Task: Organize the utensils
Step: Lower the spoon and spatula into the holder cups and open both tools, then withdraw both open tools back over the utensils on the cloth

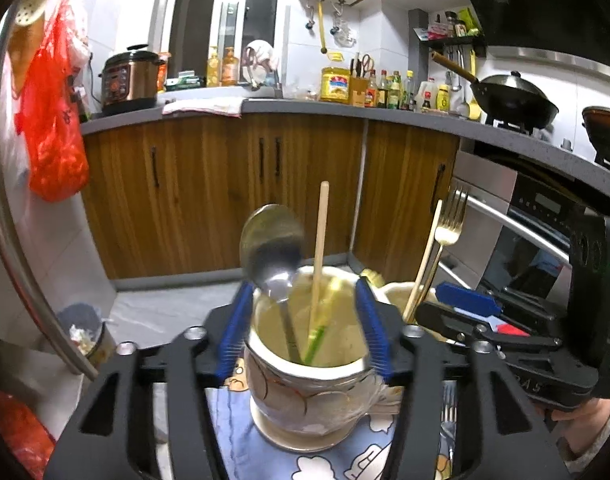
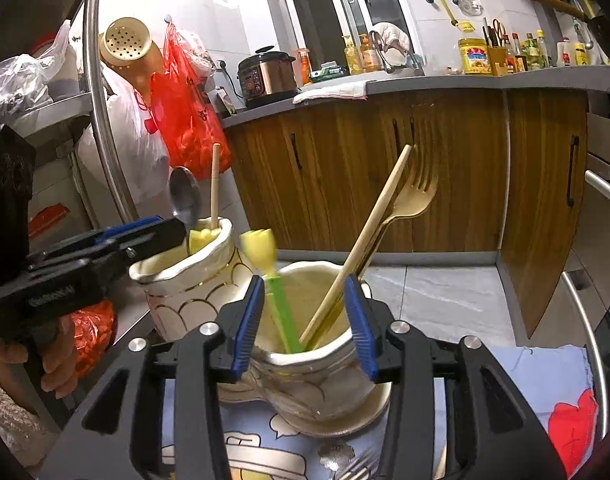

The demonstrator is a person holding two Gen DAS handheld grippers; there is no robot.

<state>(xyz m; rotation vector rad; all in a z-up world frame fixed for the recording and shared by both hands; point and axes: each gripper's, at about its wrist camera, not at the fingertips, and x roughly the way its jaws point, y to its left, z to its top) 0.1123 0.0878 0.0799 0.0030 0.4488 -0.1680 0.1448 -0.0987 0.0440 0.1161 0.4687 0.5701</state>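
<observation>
Two cream ceramic holders with gold lines stand side by side on a blue cartoon-print cloth. My left gripper is open with its jaws on either side of the left holder, which holds a steel spoon, a wooden chopstick and a green-and-yellow stick. My right gripper is open around the right holder, which holds a gold fork, a chopstick and a green stick with a yellow flower top. The left holder also shows in the right wrist view.
A steel fork lies on the cloth by the left holder. Wooden cabinets and a grey counter with a pressure cooker and bottles stand behind. A wok sits on the stove, an oven is at right, a bin on the floor.
</observation>
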